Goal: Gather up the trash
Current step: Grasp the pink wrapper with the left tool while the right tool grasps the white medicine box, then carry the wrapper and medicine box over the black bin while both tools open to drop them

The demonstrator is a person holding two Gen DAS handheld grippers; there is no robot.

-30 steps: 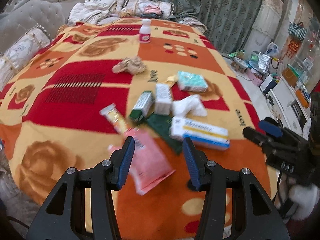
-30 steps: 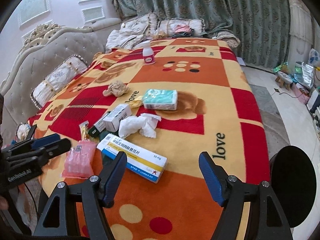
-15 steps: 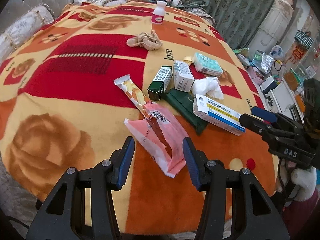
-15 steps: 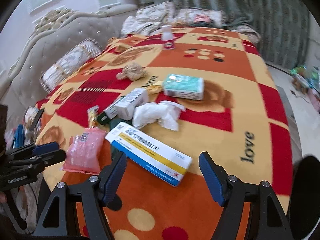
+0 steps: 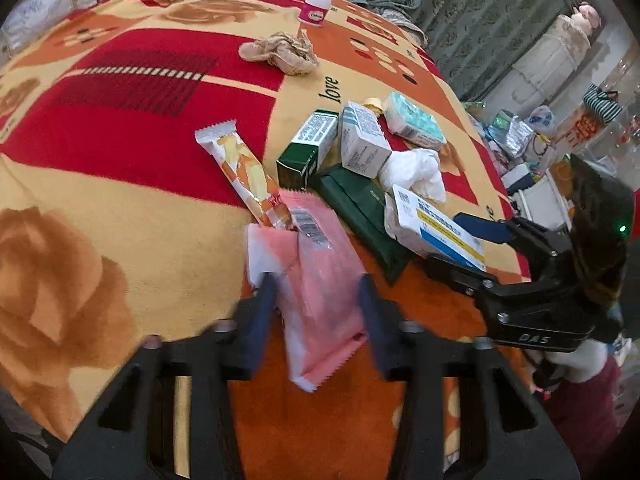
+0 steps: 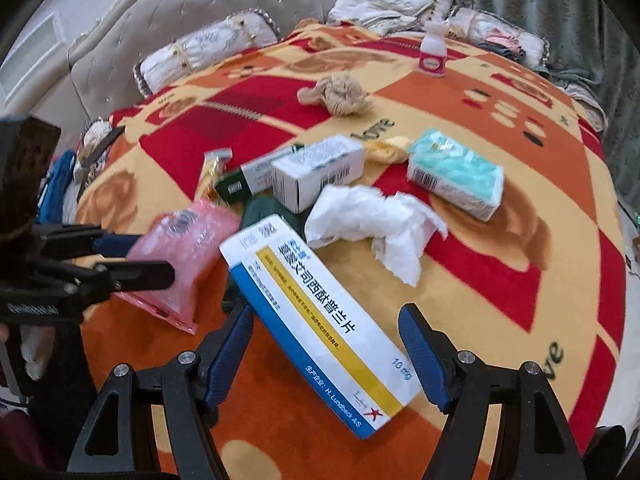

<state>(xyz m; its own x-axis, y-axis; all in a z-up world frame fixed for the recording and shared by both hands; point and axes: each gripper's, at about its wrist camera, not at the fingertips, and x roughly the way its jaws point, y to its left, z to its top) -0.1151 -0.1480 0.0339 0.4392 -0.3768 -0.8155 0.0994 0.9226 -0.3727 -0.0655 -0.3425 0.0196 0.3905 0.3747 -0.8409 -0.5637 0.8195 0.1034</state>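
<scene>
On the bed point(image 5: 120, 208), over the patterned blanket, the left tool point(image 5: 318, 300) stands part-open around the pink packet point(image 5: 320, 280), one finger on each side and neither yet pressing it, so it holds nothing. The packet's long axis runs from about 11 o'clock down to 5 o'clock in the left wrist view, nearly in line with the fingers, which means the squeeze would fall across its narrow width.

The right tool point(image 6: 326, 354) is spread wide and empty, straddling the near end of the white, blue and yellow medicine box point(image 6: 316, 324). That box lies aslant, its long axis from 10 o'clock to 4 o'clock, with its far end reaching toward the crumpled white tissue point(image 6: 376, 224) at 12 o'clock.

Each hand is nearest its own piece. I reckon the left one need only squeeze; the right might twist a little first to sit squarely across the box.
</scene>
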